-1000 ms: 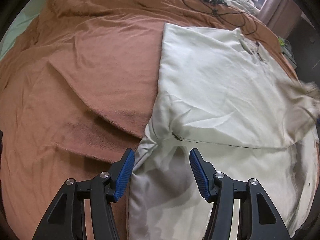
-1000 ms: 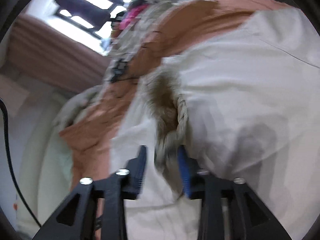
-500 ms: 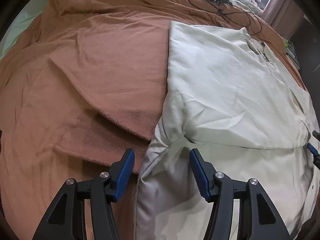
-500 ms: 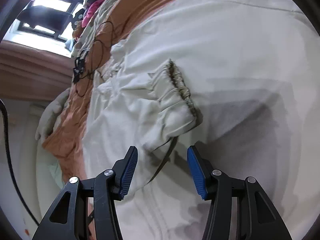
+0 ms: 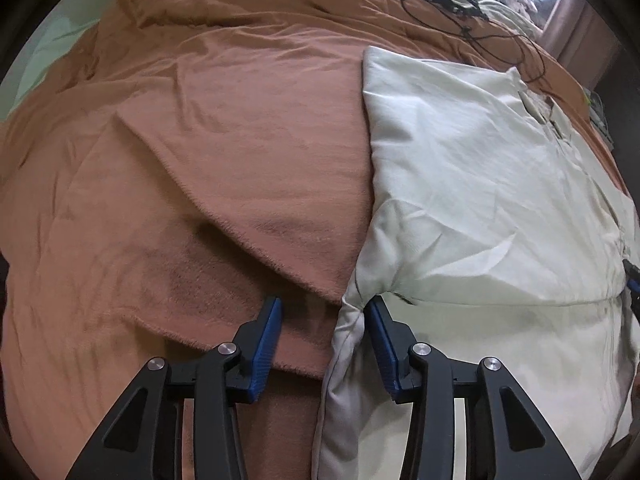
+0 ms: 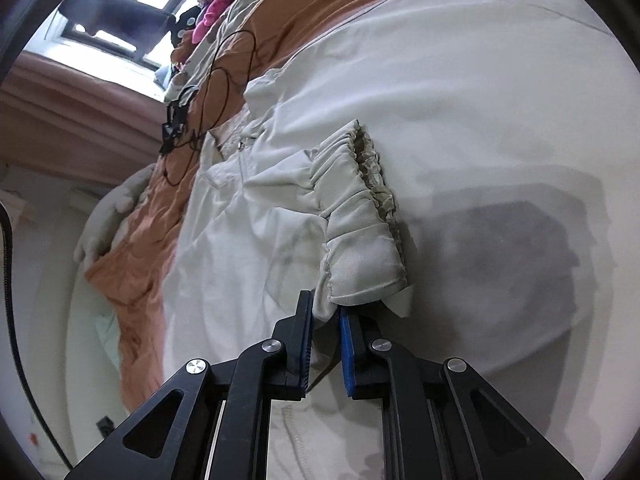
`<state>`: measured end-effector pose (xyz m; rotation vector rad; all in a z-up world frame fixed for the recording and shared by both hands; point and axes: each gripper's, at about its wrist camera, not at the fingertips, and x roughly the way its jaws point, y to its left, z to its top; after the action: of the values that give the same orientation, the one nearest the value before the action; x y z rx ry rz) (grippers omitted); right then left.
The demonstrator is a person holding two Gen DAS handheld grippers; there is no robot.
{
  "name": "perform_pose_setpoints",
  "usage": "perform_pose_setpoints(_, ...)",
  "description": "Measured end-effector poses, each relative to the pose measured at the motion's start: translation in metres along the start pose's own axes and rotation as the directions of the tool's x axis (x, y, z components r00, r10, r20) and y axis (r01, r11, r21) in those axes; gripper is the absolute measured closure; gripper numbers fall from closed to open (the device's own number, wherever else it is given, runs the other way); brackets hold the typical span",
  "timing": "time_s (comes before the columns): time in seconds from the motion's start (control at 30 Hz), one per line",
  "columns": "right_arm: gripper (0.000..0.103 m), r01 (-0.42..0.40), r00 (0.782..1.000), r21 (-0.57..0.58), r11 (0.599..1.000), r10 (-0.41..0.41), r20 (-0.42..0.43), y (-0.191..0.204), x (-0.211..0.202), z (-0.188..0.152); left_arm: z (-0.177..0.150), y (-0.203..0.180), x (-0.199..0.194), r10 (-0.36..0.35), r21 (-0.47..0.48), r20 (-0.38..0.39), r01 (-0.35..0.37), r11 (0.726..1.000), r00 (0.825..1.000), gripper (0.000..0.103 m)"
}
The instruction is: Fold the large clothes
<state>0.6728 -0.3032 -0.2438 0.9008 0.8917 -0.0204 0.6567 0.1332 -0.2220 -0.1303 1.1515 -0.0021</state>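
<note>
The cream jacket (image 5: 480, 200) lies spread on a brown blanket (image 5: 200, 152) that covers the bed, filling the right half of the left wrist view. A fold line runs across its lower part, and the upper layer lies flat over the layer beneath. The left tool (image 5: 322, 328) hangs low over the jacket's left edge with its blue-padded fingers (image 5: 267, 340) apart: the left pad is over the blanket, and the right pad sits against the bunched cloth at the corner where the fold meets the edge. Nothing is gripped between them. At the far side of the bed a black cable (image 5: 460, 4) lies tangled on the blanket, with pink and pale clothes heaped beyond it.

In the right wrist view the jacket (image 6: 460, 80) fills most of the frame, white and lightly creased. A sleeve (image 6: 352, 216) with a gathered elastic cuff (image 6: 376, 176) lies folded across the body of the jacket. The right tool (image 6: 324, 320) is clamped on the sleeve's near corner, with the cloth pinched between its nearly closed pads and a small flap sticking out to the right. A dark shadow falls on the jacket just right of the sleeve. The brown blanket (image 6: 136, 280) and the black cable (image 6: 216, 80) show to the left, below a bright window (image 6: 120, 12).
</note>
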Motion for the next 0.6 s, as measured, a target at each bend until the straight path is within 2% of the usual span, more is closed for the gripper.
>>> perform_pose_setpoints(0.2, 0.088, 0.018, 1.0, -0.006, 1.0, -0.019, -0.024, 0.003, -0.001, 0.003, -0.001, -0.001, -0.007, 0.022, -0.012, -0.006, -0.022, 1.0, 1.0, 0.057)
perform_pose_setpoints(0.3, 0.079, 0.046, 0.999, 0.011, 0.999, -0.046, -0.027, -0.004, -0.01, 0.008, -0.004, -0.004, -0.02, -0.001, -0.013, 0.019, 0.001, 1.0, 1.0, 0.057)
perform_pose_setpoints(0.43, 0.071, 0.038, 0.999, 0.024, 0.999, -0.038, -0.004, -0.013, -0.033, 0.015, -0.003, -0.009, -0.041, -0.012, -0.003, 0.055, 0.012, 1.0, 0.998, 0.057)
perform_pose_setpoints(0.53, 0.06, 0.05, 0.998, 0.011, 0.999, -0.05, 0.028, -0.016, -0.053, 0.02, -0.001, -0.016, -0.054, -0.029, -0.008, 0.071, 0.029, 1.0, 0.997, 0.056)
perform_pose_setpoints(0.6, 0.056, 0.058, 0.997, 0.006, 0.998, -0.058, 0.058, -0.022, -0.071, 0.025, 0.0, -0.024, -0.059, -0.044, -0.007, 0.081, 0.045, 0.999, 0.996, 0.052)
